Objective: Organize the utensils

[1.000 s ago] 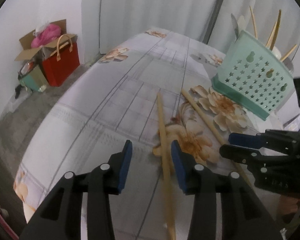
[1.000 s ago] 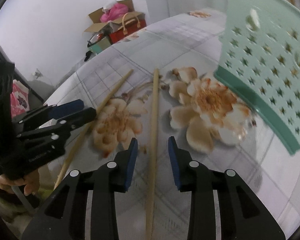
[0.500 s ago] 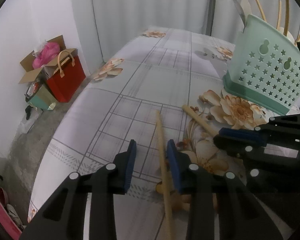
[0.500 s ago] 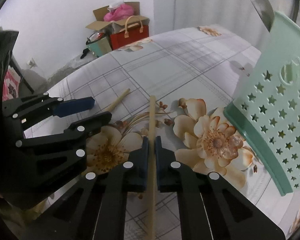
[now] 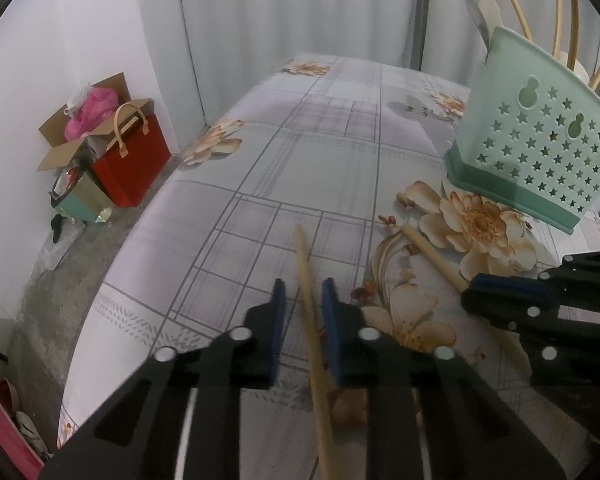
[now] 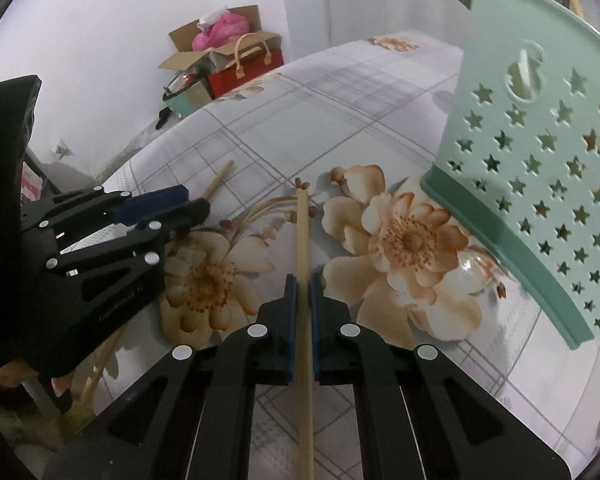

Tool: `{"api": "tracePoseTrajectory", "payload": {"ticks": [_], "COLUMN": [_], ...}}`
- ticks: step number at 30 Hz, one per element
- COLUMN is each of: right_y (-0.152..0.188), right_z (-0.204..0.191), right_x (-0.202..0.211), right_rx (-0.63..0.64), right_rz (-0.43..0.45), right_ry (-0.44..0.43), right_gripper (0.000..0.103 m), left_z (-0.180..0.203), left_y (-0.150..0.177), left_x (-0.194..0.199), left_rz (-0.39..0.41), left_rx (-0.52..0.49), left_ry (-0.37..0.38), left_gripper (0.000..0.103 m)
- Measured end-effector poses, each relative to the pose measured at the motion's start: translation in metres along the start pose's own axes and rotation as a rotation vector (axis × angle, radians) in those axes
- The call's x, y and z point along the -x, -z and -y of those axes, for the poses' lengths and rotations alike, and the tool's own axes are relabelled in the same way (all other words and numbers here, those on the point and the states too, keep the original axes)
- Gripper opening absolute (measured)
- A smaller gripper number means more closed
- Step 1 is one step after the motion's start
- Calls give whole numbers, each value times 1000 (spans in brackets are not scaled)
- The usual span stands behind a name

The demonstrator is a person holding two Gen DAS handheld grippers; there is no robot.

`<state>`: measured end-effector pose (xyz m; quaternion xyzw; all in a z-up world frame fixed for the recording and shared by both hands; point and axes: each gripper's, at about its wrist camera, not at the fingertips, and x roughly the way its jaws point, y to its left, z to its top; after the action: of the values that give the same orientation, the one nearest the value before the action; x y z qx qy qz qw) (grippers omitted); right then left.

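Note:
Two wooden chopsticks lie on the flowered tablecloth. My left gripper (image 5: 302,291) is open, its blue pads on either side of one chopstick (image 5: 309,304). My right gripper (image 6: 302,285) is shut on the other chopstick (image 6: 302,232); it also shows in the left wrist view (image 5: 432,254). A mint-green utensil holder (image 5: 532,148) with star holes stands at the right, holding several chopsticks and spoons; it is close on the right in the right wrist view (image 6: 540,184). The left gripper (image 6: 160,204) shows at the left there.
The tablecloth (image 5: 300,152) runs back to a white curtain. Off the table's left edge, on the floor, stand a red bag (image 5: 132,160), a cardboard box (image 5: 80,128) and a teal box (image 5: 80,200).
My right gripper has shut on its chopstick and drawn back from the holder. My left gripper has narrowed around the other chopstick and shifted to straddle it.

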<state>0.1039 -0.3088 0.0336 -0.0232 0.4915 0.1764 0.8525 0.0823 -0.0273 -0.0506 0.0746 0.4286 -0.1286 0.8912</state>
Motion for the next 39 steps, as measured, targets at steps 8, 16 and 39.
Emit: {"api": "tracePoseTrajectory", "payload": {"ticks": [8, 16, 39], "right_y": [7, 18, 43], "right_z": [10, 25, 67], "right_x": [18, 46, 93], "right_rx": [-45, -87, -224], "right_rz": [36, 105, 212], "right_ry": [-13, -39, -15], "right_gripper": [5, 5, 5], "left_z": [-14, -48, -29], "left_y": [-8, -17, -138], "left_x": [3, 77, 199], "left_rz": [18, 267, 718], "left_rx": [85, 228, 269], "left_ry": [84, 321, 722], "left_gripper": [6, 6, 6]}}
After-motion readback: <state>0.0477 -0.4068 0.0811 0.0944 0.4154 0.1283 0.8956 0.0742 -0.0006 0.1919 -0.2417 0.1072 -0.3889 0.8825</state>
